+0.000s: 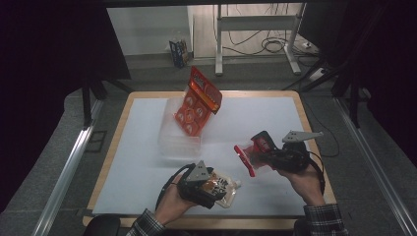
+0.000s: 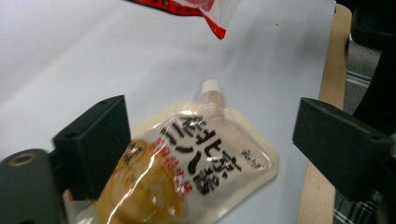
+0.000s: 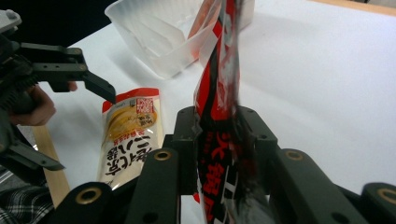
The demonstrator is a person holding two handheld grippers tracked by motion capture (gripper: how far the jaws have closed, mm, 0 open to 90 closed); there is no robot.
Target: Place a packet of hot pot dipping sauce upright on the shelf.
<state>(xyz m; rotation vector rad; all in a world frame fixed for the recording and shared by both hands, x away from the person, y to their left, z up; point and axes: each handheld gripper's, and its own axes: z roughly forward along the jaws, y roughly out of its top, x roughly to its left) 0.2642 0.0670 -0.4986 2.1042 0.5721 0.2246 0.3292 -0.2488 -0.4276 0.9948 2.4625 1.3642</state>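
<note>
- In the high view, nearest the camera, the left claw (image 1: 216, 189) hangs over a pale spouted pouch (image 1: 227, 188) near the front edge of the white tabletop (image 1: 133, 147). The pouch lies flat with its spout toward the right. The left hand (image 1: 172, 201) comes up from the bottom edge.
- The right claw (image 1: 258, 147) is clenched on a red packet (image 1: 246, 158), held up off the tabletop to the right of the pouch. The right hand (image 1: 302, 179) grips from below and a checked sleeve (image 1: 322, 219) shows at the wrist.
- Farther back a clear plastic tray (image 1: 179, 135) holds a red card of round sweets (image 1: 196, 101), which leans upright, its top tilted to the right.
- In the left gripper view the left claw (image 2: 210, 149) is released: its jaws stand wide on either side of the pouch (image 2: 196, 172), whose left edge runs behind the left jaw while the right jaw stands clear. The long axis runs away from the camera and the white cap (image 2: 211, 85) points to the far side.
- In the right gripper view the right claw (image 3: 219, 135) clamps the red packet (image 3: 219, 107) edge-on. Its long axis stands nearly upright and its top reaches the tray (image 3: 154, 37). The pouch (image 3: 130, 135) lies flat at the left, with the left claw (image 3: 100, 91) above it.
</note>
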